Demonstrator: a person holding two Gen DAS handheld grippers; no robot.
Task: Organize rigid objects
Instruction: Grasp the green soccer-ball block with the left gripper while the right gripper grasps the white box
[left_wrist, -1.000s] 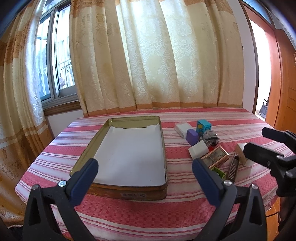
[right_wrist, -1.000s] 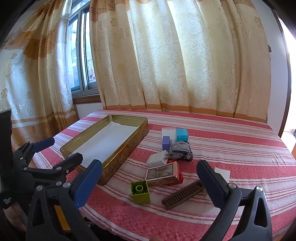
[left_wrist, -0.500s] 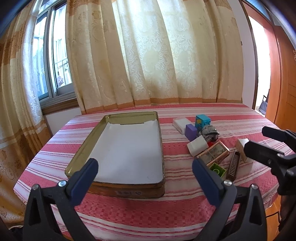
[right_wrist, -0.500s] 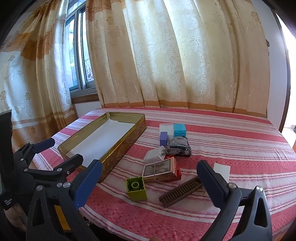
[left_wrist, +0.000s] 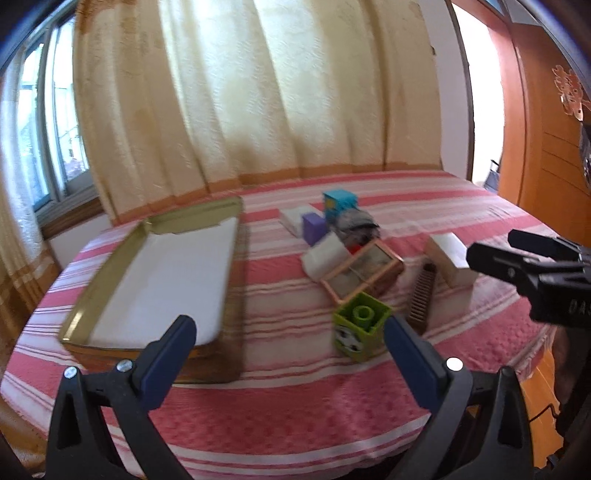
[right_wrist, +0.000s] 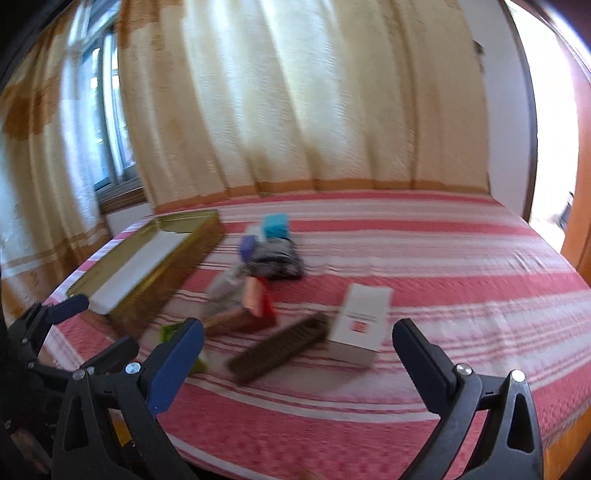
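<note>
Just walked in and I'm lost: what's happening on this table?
A person holds two claws, both open and empty. The left claw is near the green block; the right claw faces the brown comb and white box. The gold tin holds only its white liner; nothing is sorted yet.

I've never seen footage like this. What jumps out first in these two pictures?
A long gold tin tray lined with white paper sits on the left of a bed spread in pink and white stripes. Right of it lies a jumble of small things, among them a green toy block, a teal cube and a white box. At the bottom of each view, a clamp-like gripper with blue pads, the left gripper and the right gripper, gapes open, holding nothing.
</note>
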